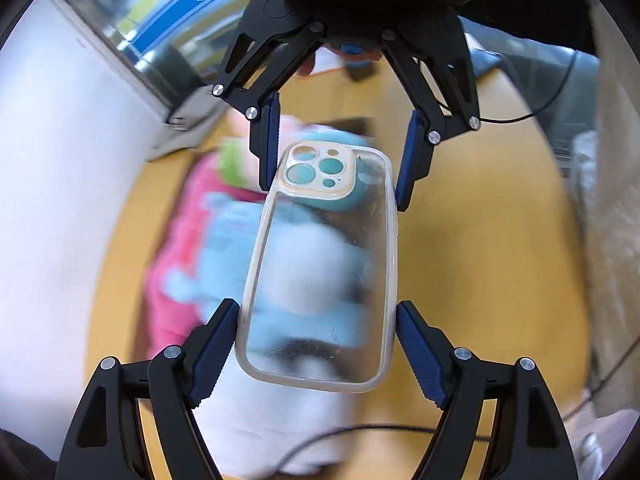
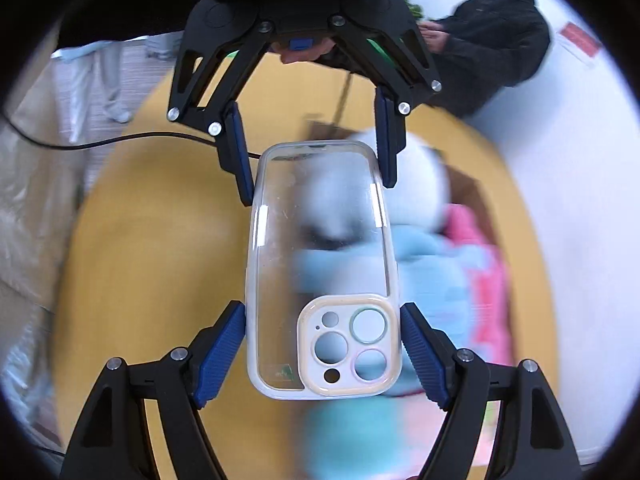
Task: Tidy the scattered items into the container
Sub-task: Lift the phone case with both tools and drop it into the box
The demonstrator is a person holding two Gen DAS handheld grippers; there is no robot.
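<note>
I count one clear plastic phone case (image 1: 320, 276) with a cream camera surround, two black grippers with blue pads (image 1: 318, 344) (image 2: 322, 350), one blurred pink container (image 1: 176, 264), and one person in dark clothing (image 2: 496, 40).

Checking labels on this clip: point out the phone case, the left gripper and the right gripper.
clear phone case (image 1: 320, 280), left wrist view, transparent back panel
left gripper (image 1: 318, 344), left wrist view, midway between fingertips
right gripper (image 2: 322, 344), right wrist view, midway between fingertips
</note>
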